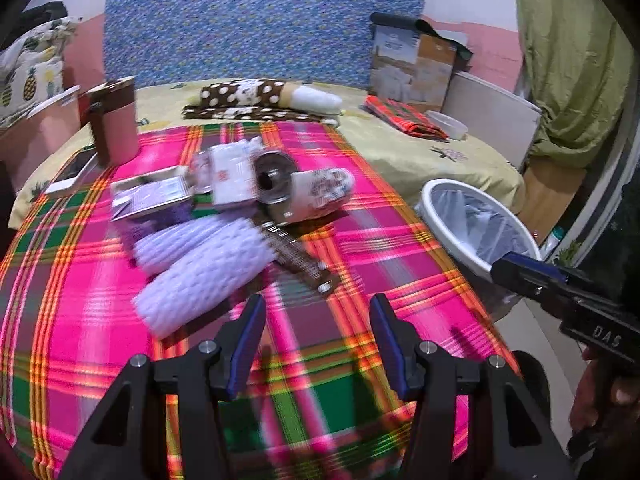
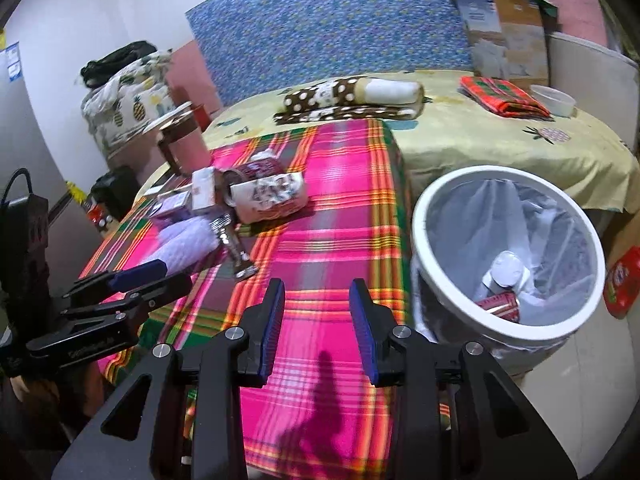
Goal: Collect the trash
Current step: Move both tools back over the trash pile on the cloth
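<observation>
Nothing is held by either claw: the left gripper (image 1: pixel 318 346) is spread wide and empty over the pink plaid cloth (image 1: pixel 360 248), and the right gripper (image 2: pixel 317 330) is parted, with only cloth seen between its pads. The trash is heaped mid-cloth: white foam sleeves (image 1: pixel 200 276), a tipped patterned can (image 1: pixel 308 196), small cartons (image 1: pixel 152 200). Some pieces are already lying in the lined white bin (image 2: pixel 436 216) beside the bed. A fresh pick is judged to be in hand; the foam sleeves are nearest, so a forward reach and a close are called for.
</observation>
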The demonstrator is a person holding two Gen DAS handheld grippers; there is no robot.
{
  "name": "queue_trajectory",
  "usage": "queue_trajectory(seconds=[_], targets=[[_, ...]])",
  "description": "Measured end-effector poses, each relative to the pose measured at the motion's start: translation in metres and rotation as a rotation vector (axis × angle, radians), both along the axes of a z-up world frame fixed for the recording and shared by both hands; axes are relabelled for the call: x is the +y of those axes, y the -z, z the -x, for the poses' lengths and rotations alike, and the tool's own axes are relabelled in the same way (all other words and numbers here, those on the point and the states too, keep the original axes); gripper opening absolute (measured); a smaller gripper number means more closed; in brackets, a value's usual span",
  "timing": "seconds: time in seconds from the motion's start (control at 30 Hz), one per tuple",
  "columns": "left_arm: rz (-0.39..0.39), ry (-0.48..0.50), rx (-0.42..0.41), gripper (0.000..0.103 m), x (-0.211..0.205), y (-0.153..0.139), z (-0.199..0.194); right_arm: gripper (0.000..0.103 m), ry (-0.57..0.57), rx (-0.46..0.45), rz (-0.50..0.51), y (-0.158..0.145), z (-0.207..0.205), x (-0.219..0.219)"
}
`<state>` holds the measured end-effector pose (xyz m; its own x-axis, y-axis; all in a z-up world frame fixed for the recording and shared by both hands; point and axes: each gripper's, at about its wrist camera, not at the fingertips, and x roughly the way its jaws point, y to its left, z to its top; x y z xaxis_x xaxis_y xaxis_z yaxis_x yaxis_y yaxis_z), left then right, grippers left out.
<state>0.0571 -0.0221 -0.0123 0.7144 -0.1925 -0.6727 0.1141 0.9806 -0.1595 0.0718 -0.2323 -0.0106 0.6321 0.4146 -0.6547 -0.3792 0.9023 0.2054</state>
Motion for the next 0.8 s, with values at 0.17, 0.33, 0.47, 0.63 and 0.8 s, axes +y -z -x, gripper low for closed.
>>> queue_trajectory(seconds=[0.17,0.33,0.47,0.63,0.8], targets=[[0.011,-0.037,0.027,0.056,0.021,0.006,0.004,0.036,-0.046,0.016,0.0,0.002,-0.001,0.015],[0.007,-0.058,0.019,0.056,0.037,0.006,0.003,0.036,-0.092,0.025,0.01,0.005,-0.002,0.033],[-0.013,-0.078,0.006,0.056,0.048,0.005,-0.002,0.036,-0.126,0.035,0.02,0.007,-0.005,0.045],[-0.043,-0.111,-0.012,0.056,0.063,0.006,-0.013,0.036,-0.149,0.045,0.025,0.01,-0.011,0.053],[-0.046,-0.113,-0.009,0.056,0.075,0.012,-0.026,0.036,-0.173,0.068,0.034,0.016,-0.023,0.064]])
